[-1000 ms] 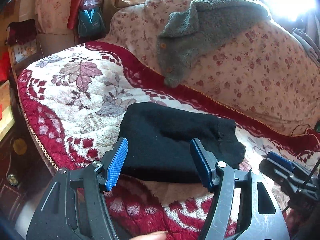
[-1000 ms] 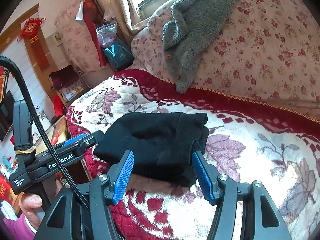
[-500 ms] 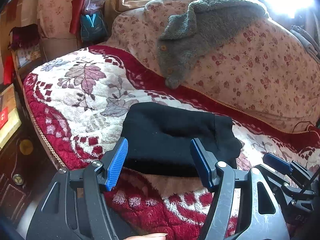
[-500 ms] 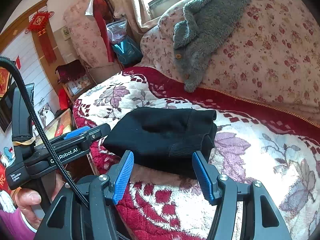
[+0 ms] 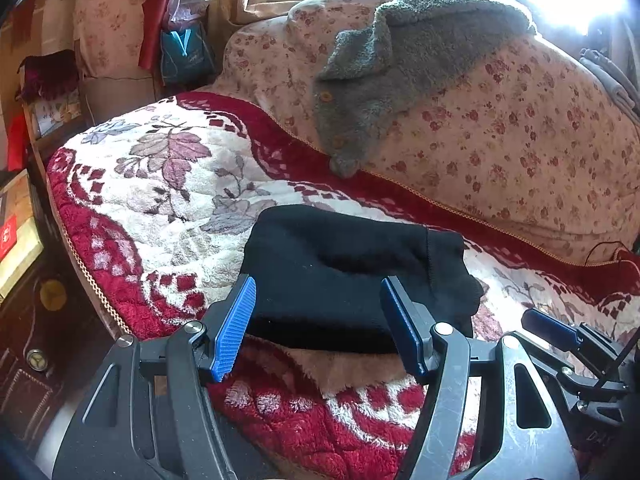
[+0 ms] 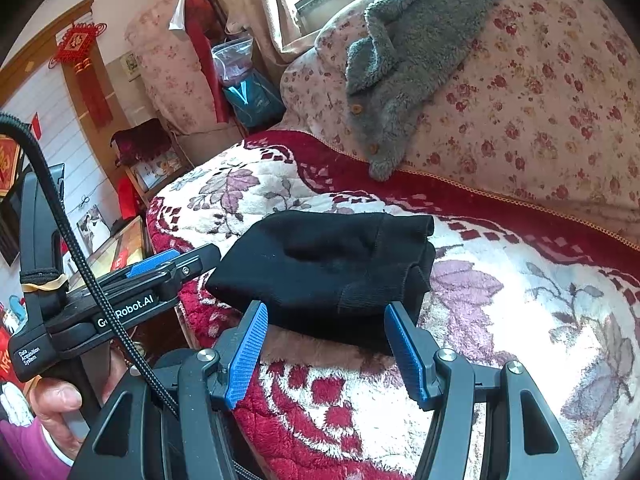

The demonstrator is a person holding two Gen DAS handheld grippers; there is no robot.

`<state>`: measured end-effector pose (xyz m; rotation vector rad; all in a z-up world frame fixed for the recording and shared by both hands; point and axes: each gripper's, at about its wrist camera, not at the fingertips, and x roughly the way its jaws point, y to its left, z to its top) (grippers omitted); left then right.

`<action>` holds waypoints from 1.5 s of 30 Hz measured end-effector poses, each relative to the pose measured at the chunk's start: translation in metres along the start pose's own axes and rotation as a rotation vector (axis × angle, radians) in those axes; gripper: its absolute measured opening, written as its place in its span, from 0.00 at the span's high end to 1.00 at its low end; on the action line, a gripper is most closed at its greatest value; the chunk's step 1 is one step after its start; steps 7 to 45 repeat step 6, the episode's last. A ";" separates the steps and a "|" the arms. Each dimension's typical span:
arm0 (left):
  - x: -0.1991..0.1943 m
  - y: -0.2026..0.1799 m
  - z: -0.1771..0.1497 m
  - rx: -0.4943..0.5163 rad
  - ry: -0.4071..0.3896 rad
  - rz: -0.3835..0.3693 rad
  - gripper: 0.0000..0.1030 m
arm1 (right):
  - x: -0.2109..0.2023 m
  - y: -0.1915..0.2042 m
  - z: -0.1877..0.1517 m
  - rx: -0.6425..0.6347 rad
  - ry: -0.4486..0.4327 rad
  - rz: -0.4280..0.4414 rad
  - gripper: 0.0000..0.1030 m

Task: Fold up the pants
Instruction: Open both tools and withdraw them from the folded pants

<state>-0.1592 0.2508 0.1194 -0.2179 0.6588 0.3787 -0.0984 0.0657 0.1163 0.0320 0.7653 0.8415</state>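
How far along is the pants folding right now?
Looks essentially done: the black knit pants lie as a compact folded bundle on the red floral blanket. Nothing is in hand; the left gripper and right gripper are open, short of the bundle. Little seems left.

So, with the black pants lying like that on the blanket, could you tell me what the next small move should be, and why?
Probably just draw both claws back and leave it. The black pants already lie as a compact folded bundle on the floral blanket. The left claw and right claw are both open with nothing between the pads, short of the bundle's near edge, so no fold looks left to make.
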 end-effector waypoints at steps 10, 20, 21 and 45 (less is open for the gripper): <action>0.001 -0.004 0.000 0.016 -0.007 -0.003 0.37 | -0.005 -0.010 0.000 0.025 -0.006 -0.002 0.43; 0.001 -0.004 0.000 0.016 -0.007 -0.003 0.37 | -0.005 -0.010 0.000 0.025 -0.006 -0.002 0.43; 0.001 -0.004 0.000 0.016 -0.007 -0.003 0.37 | -0.005 -0.010 0.000 0.025 -0.006 -0.002 0.43; 0.001 -0.004 0.000 0.016 -0.007 -0.003 0.37 | -0.005 -0.010 0.000 0.025 -0.006 -0.002 0.43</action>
